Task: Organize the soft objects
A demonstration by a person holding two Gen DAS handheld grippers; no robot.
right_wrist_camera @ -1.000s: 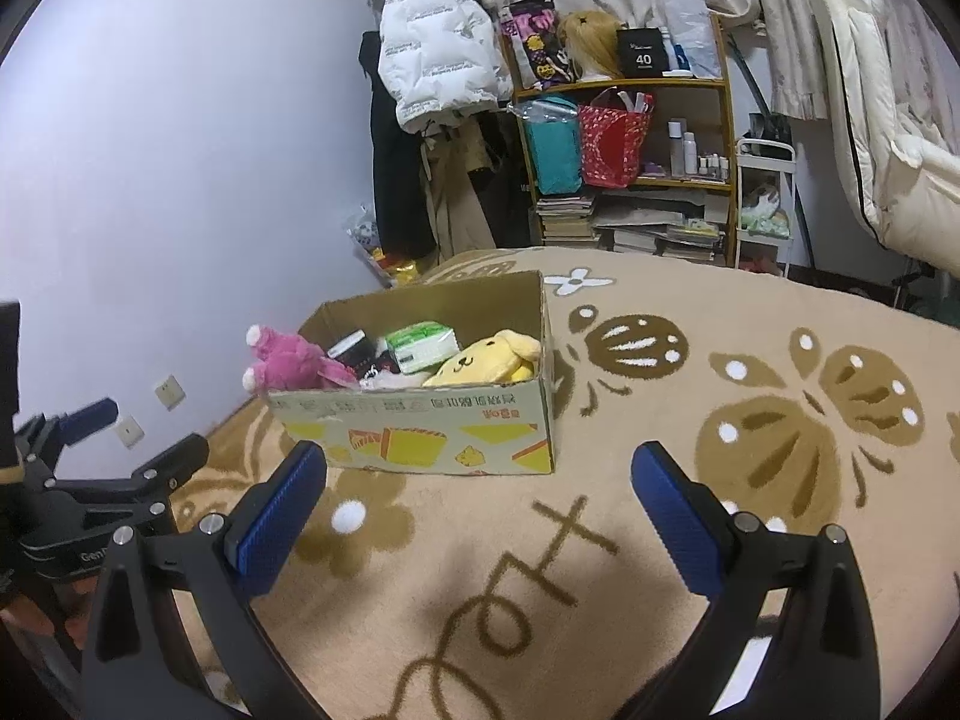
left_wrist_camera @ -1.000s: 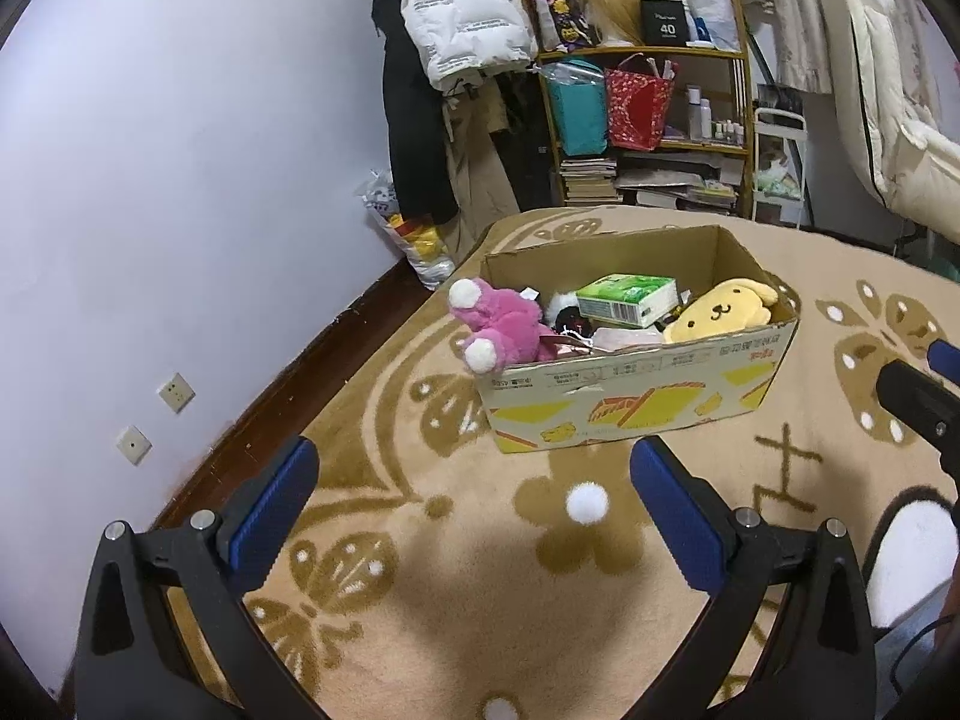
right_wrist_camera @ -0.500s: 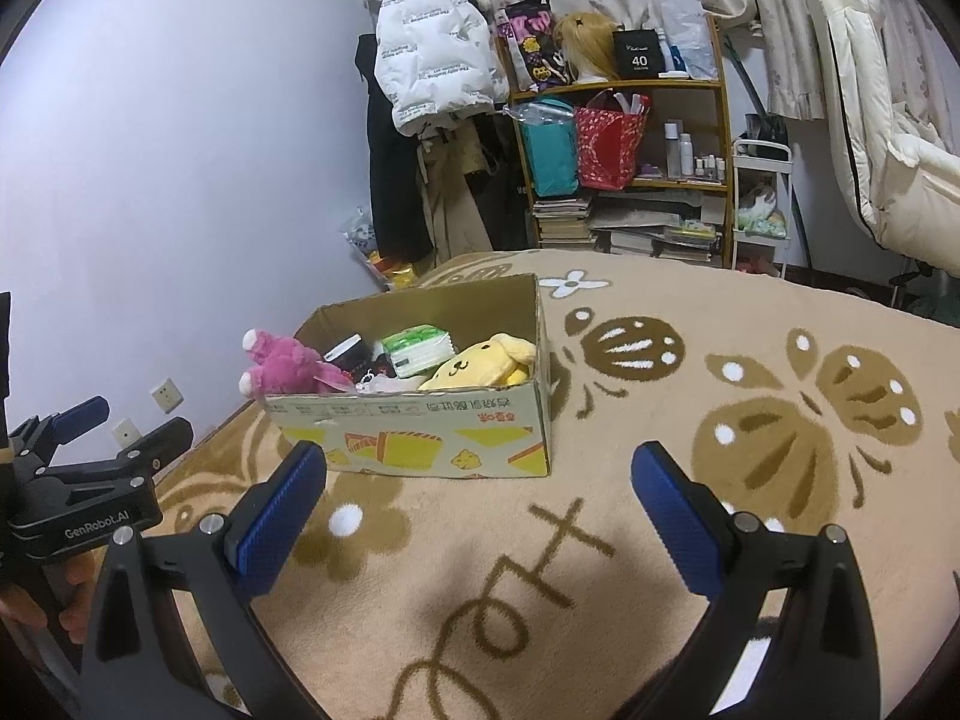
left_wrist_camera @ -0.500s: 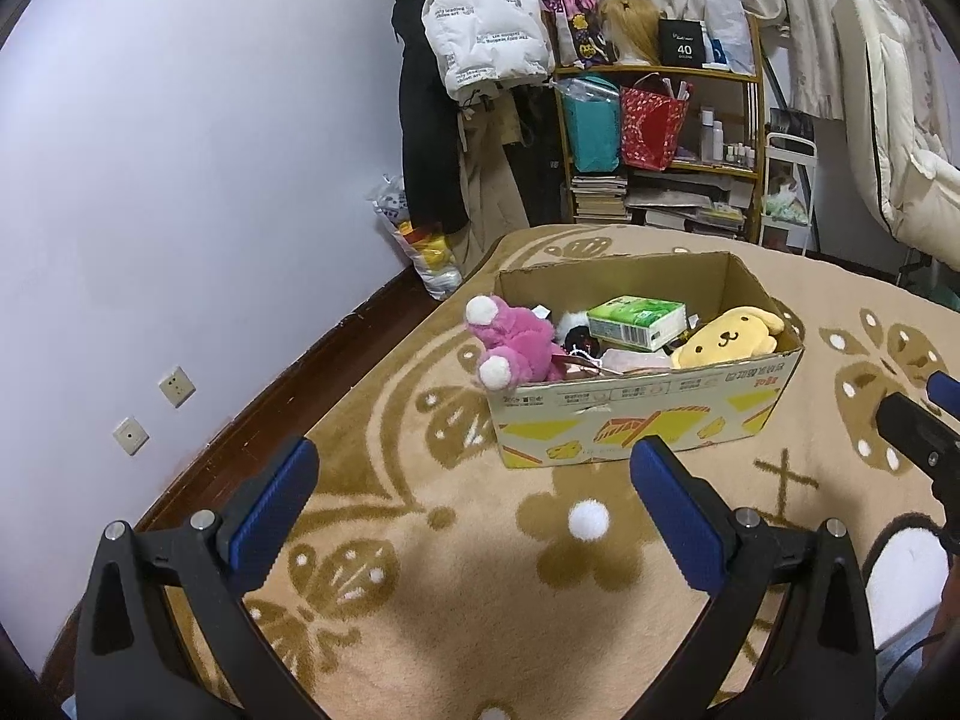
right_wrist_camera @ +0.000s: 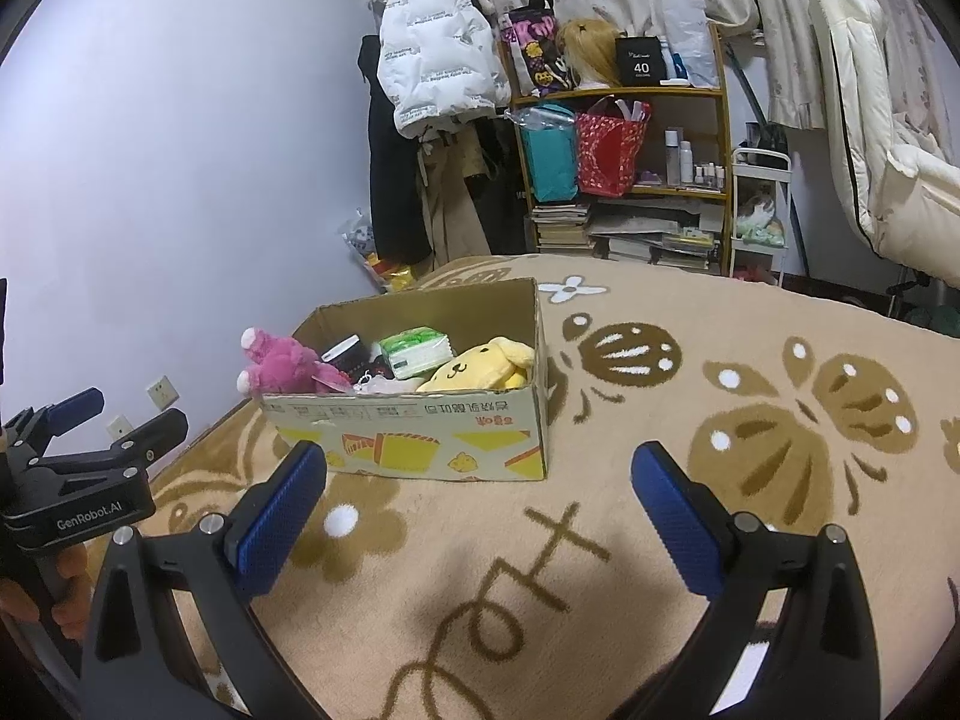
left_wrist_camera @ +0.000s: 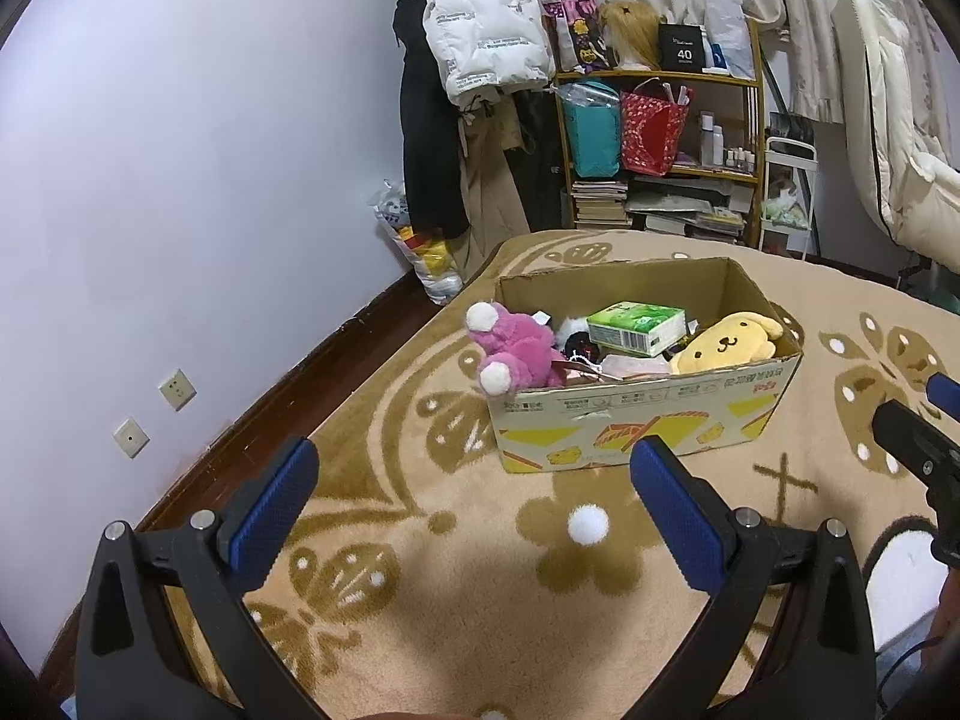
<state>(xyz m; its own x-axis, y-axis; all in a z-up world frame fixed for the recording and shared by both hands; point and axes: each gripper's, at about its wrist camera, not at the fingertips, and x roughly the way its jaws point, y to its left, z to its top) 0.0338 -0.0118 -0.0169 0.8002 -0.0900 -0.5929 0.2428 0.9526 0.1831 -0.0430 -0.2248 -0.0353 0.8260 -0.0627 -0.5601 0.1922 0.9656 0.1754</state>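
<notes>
Biggest thing here is the patterned rug [right_wrist_camera: 690, 516], and nothing soft is lying loose on it as far as I can see. The cardboard box [left_wrist_camera: 648, 420] is sitting on it, already holding the pink plush [left_wrist_camera: 516, 348], the yellow dog plush [left_wrist_camera: 726, 345] and a green tissue pack [left_wrist_camera: 636, 327]. So I'm guessing the sorting is basically wrapping up. Left gripper [left_wrist_camera: 474, 501] and right gripper [right_wrist_camera: 480, 498] are both hovering short of the box, fingers spread wide, gripping nothing.
</notes>
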